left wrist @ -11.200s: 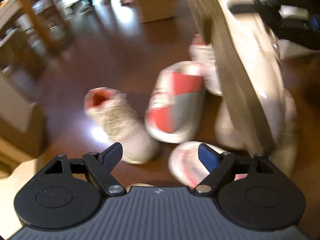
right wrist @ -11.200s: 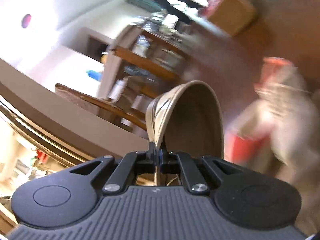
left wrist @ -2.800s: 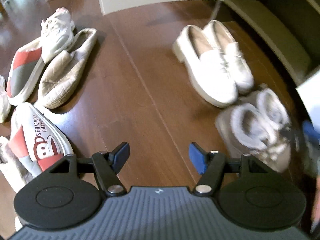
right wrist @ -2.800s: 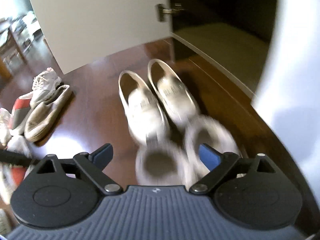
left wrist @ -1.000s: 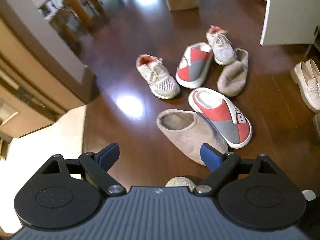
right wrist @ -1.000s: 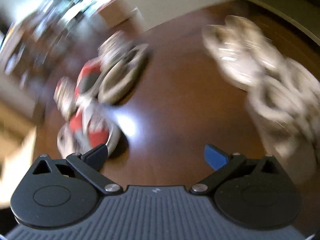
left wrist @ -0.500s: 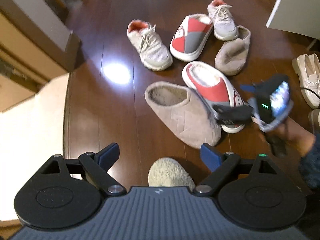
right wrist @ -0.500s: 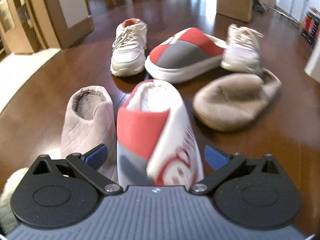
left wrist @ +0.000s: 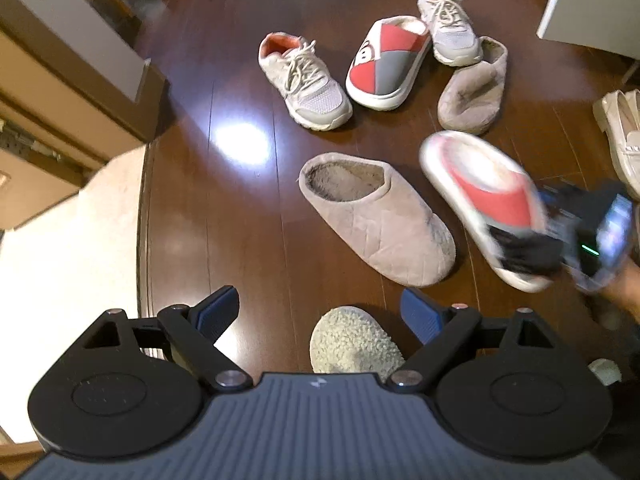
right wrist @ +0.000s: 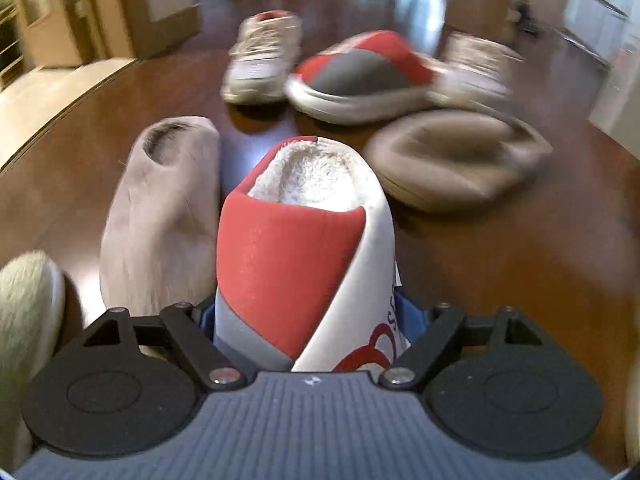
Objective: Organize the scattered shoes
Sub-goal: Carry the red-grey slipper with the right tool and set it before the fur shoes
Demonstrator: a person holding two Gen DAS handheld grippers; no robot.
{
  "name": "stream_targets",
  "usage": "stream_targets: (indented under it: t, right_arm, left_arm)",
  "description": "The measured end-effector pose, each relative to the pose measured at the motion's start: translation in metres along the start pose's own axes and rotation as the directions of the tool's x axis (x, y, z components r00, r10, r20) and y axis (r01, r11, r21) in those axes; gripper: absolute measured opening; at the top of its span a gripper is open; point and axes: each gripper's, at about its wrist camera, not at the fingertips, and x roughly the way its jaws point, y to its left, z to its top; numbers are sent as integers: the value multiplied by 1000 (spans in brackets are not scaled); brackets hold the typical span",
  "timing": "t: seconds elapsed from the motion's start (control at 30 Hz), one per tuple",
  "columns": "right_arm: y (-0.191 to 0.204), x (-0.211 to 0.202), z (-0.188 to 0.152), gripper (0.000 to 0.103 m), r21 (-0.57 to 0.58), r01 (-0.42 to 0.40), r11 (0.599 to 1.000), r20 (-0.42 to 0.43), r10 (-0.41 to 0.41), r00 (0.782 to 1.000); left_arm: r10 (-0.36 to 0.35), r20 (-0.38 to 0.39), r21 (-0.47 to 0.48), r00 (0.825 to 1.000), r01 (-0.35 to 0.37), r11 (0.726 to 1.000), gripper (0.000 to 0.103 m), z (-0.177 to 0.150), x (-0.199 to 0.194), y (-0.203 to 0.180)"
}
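Scattered shoes lie on the dark wood floor. My right gripper (right wrist: 306, 316) is shut on the toe of a red, grey and white slipper (right wrist: 296, 248), also blurred in the left wrist view (left wrist: 488, 196) with the right gripper (left wrist: 532, 248) on it. Its mate (left wrist: 386, 64) lies farther off between two pale sneakers (left wrist: 304, 80) (left wrist: 450, 28). A beige slipper (left wrist: 376, 216) lies beside the held one, and another beige slipper (left wrist: 474, 88) beyond. My left gripper (left wrist: 320, 314) is open and empty, high above the floor.
A fuzzy slipper toe (left wrist: 352, 340) shows just under my left gripper. Cream loafers (left wrist: 622, 132) sit at the right edge. A white door (left wrist: 592, 8) stands at the back right, a wall corner (left wrist: 100, 76) and pale floor step at the left. A cardboard box (right wrist: 480, 4) stands far behind.
My right gripper has closed on the toe of the near red slipper and shifted it a little. My left gripper has stayed open, looking down at the pile.
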Motion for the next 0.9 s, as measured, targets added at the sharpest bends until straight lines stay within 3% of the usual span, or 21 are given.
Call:
stream_targets:
  t: [0.17,0.27,0.37,0.6,0.73,0.9]
  right_arm:
    - [-56,-76,-92,82,75,221,972,-27,-220,975]
    - [-81,-96,-138,84,114,285,952,-81,-277,957]
    - [-95,-98,-169,92,123,282,952,-147,-263,953]
    - [-97,-119,-196,97,200,290,936,-130,-268,955]
    - [-96,-118,-204,84,210,301,930,-101,-286,953]
    - [-105,-120,-206,81,275,343,898,-119,-322,939]
  left_arm:
    - [-5,23,14,1000,5,1000,90,-2,-11,-15]
    - [0,39,30,999,-1,1000,90,-1,-18,-27]
    - [2,66,73,998,-7,997,90,6,-27,-51]
    - [-14,98,192,995,-5,981,90,19,-37,-104]
    - [-16,99,228,995,-7,974,90,25,-36,-123]
    - [-52,126,263,991,17,965,90,30,-43,-143]
